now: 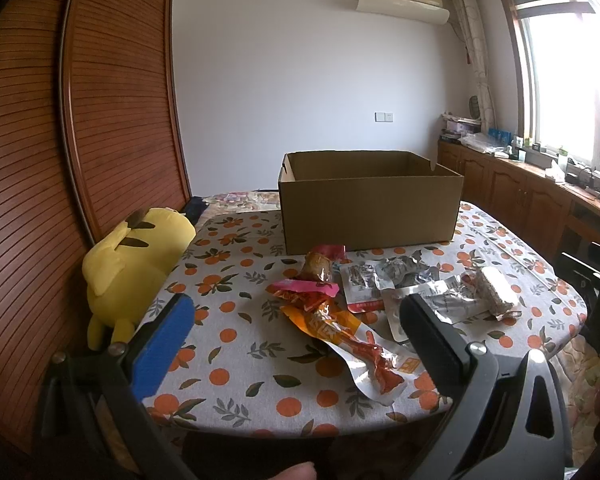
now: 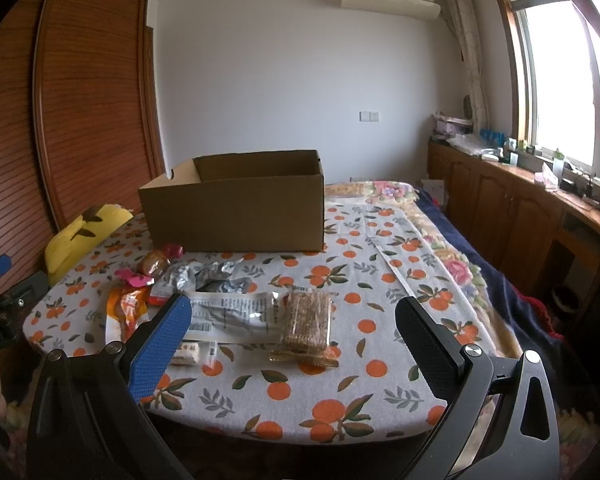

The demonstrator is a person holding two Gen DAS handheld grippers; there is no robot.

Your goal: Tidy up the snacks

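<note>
Hovering wide-open, both empty: left gripper, right gripper | snack pile on surface just before cardboard box | wafer pack long axis toward box, probably nearest right fingers

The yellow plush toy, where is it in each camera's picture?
Left wrist view: the yellow plush toy lies at the left, off the table's left edge, just beyond the blue finger pad.
Right wrist view: the plush toy peeks in at the left, mostly hidden behind the table edge.
Shared landmark: the open cardboard box, to the toy's right in both.
</note>
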